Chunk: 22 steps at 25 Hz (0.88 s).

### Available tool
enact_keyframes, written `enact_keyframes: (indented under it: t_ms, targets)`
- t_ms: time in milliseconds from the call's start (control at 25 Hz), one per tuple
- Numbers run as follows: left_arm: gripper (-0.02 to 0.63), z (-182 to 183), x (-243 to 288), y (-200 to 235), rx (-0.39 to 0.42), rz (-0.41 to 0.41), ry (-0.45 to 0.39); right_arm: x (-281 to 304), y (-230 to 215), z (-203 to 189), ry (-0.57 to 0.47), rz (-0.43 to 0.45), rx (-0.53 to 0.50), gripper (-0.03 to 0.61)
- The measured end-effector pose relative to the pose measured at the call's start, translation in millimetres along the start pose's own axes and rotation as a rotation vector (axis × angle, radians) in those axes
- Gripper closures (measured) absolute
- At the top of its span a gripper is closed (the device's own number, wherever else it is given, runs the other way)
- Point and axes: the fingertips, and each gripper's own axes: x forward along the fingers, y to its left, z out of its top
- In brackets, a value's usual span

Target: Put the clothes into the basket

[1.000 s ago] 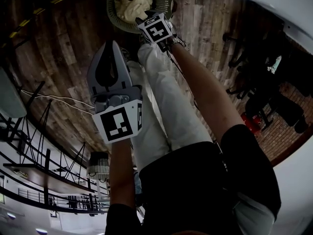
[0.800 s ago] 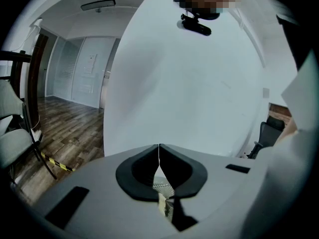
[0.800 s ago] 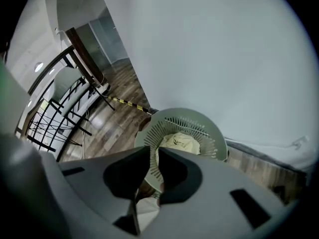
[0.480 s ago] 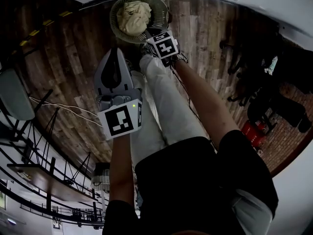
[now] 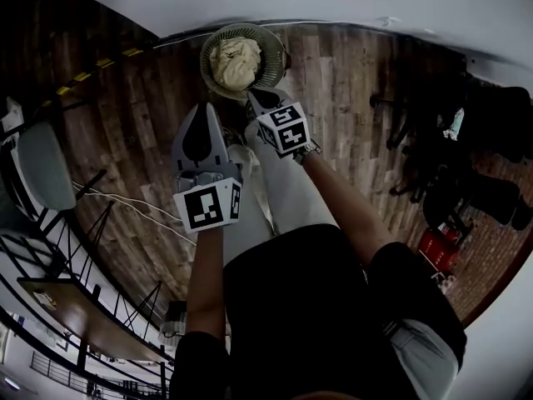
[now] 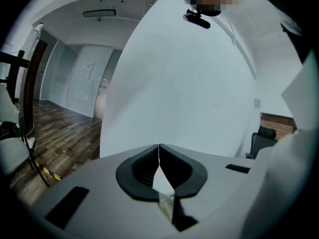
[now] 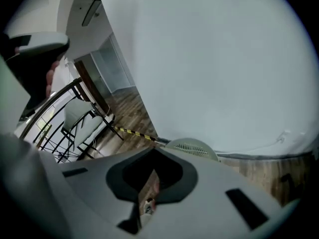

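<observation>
While both grippers are held above the wooden floor [image 5: 117, 148], the cream clothes [image 5: 235, 61] lie bundled inside the round basket [image 5: 276, 43] by the wall. Left gripper [image 5: 202, 112]: jaws pressed together, nothing between. Right gripper [image 5: 258, 99]: jaws also together, empty, tip just beside the basket's near rim in the head view.

Ahead of you: basket [image 5: 279, 50] on the floor [image 5: 350, 82], close to the wall [image 5: 333, 7] | clothes [image 5: 235, 61] lie in it | your right gripper [image 5: 256, 98] sits just your side of its rim | your left gripper [image 5: 204, 108] is beside it, to its left | far left: chair [image 5: 42, 165] | cable [image 5: 125, 200] lies between the chair and your legs [image 5: 283, 198]
</observation>
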Motion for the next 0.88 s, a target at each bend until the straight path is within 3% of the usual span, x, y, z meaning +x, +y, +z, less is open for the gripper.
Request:
enact_keyframes:
  t_ms: [120, 320, 720, 880]
  targets:
    - [0.6, 18.2, -7.1, -7.0, 0.006, -0.028, -0.014, -35.3, 39.6, 29.0, -0.072, 0.029, -0.059, 0.569]
    - [0.599, 60.0, -24.5, -18.2, 0.035, -0.079, -0.059, -89.5, 82.6, 73.4, -0.171, 0.071, -0.064, 0.569]
    - [0.599, 119.4, -76.3, -29.2, -0.008, -0.083, -0.087, -198.3, 111.1, 151.5, -0.347, 0.067, -0.063, 0.571]
    - [0.6, 142.1, -92.0, -44.3, 0.019, -0.111, -0.095, -240.9, 119.3, 177.9, -0.427, 0.085, -0.068, 0.571]
